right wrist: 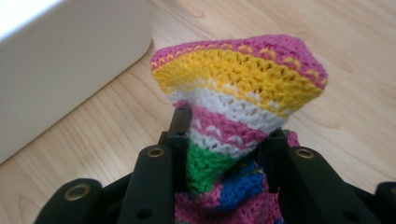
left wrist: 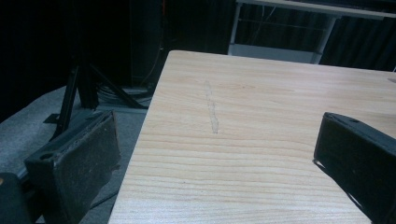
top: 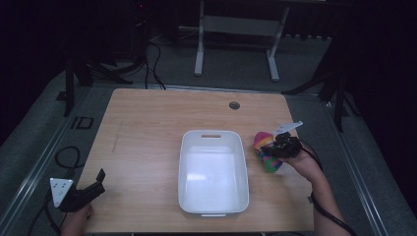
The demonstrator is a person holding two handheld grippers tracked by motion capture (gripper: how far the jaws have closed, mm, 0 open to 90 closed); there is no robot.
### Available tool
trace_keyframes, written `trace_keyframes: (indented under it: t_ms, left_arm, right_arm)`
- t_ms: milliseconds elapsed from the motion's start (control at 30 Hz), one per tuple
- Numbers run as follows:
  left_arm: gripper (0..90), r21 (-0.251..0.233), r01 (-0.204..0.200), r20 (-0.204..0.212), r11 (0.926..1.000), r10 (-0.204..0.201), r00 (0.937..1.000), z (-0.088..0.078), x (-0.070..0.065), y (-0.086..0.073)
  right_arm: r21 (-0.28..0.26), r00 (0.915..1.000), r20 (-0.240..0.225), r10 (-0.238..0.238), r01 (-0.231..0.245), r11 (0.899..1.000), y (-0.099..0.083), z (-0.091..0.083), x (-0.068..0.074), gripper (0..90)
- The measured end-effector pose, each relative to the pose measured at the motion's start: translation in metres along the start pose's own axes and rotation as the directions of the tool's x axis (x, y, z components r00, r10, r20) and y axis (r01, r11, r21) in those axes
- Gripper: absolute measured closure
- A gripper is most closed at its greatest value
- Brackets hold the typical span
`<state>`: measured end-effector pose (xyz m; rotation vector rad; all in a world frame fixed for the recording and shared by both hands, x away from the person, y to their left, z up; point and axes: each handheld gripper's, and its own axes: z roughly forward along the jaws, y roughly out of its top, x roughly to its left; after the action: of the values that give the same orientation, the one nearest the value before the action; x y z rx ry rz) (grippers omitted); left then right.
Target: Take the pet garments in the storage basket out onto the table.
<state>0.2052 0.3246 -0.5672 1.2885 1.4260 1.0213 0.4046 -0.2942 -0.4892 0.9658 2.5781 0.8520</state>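
Right gripper view, striped crochet piece [right wrist: 238, 84], pinched btwn jaws

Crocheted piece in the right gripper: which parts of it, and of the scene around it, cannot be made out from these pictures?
- Crocheted piece: its lower part, hidden by the right gripper in the right gripper view; what it is cannot be told.
- Same piece: small and dim in the high view, partly under the gripper.
- White bin: cut off by the edge in the right gripper view.
- Left gripper: both jaws cut off by the edge.
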Motion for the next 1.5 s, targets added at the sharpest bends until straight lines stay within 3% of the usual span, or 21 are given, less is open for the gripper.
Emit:
trace_keyframes:
  t_ms: [400,567,667,800,867,1033,1233,1333,1500]
  left_arm:
    - [0.9,0.0,-0.001,0.002,1.0,0.001,1.0,0.0,0.0,0.0]
    - [0.9,0.001,-0.004,0.002,1.0,0.004,1.0,0.0,0.0,0.0]
    - [0.9,0.0,-0.002,0.002,1.0,0.002,1.0,0.0,0.0,0.0]
    - [0.9,0.0,-0.003,0.0,1.0,0.003,1.0,0.0,0.0,0.0]
    - [0.9,0.0,0.0,-0.001,1.0,0.0,1.0,0.0,0.0,0.0]
    - [0.9,0.0,0.0,-0.001,1.0,0.0,1.0,0.0,0.0,0.0]
    - [0.9,0.0,0.0,-0.004,1.0,0.0,1.0,0.0,0.0,0.0]
    - [0.9,0.001,0.001,-0.004,1.0,-0.001,1.0,0.0,0.0,0.0]
    - [0.9,0.001,0.001,-0.005,1.0,-0.001,1.0,0.0,0.0,0.0]
  right_arm:
    - [0.007,0.9993,-0.008,0.037,-0.037,0.999,-0.007,0.035,0.005,65.2]
    - [-0.014,0.9966,-0.007,0.082,-0.082,0.997,-0.014,0.046,0.007,64.9]
    - [-0.032,0.9951,-0.006,0.099,-0.099,0.995,-0.017,0.047,0.008,64.3]
    - [-0.014,0.9956,0.018,0.092,-0.092,0.996,-0.014,0.045,0.009,58.2]
    - [0.001,0.9962,0.046,0.075,-0.075,0.997,-0.009,0.039,0.012,46.5]
    - [-0.005,0.9953,0.077,0.059,-0.059,0.998,-0.003,0.019,0.013,33.6]
    - [-0.08,0.9882,0.126,0.087,-0.078,0.994,-0.001,-0.013,0.006,20.2]
    - [-0.13,0.977,0.17,0.129,-0.108,0.986,-0.005,-0.028,0.001,14.9]
    - [-0.204,0.9576,0.2,0.207,-0.166,0.965,-0.02,-0.044,-0.007,11.2]
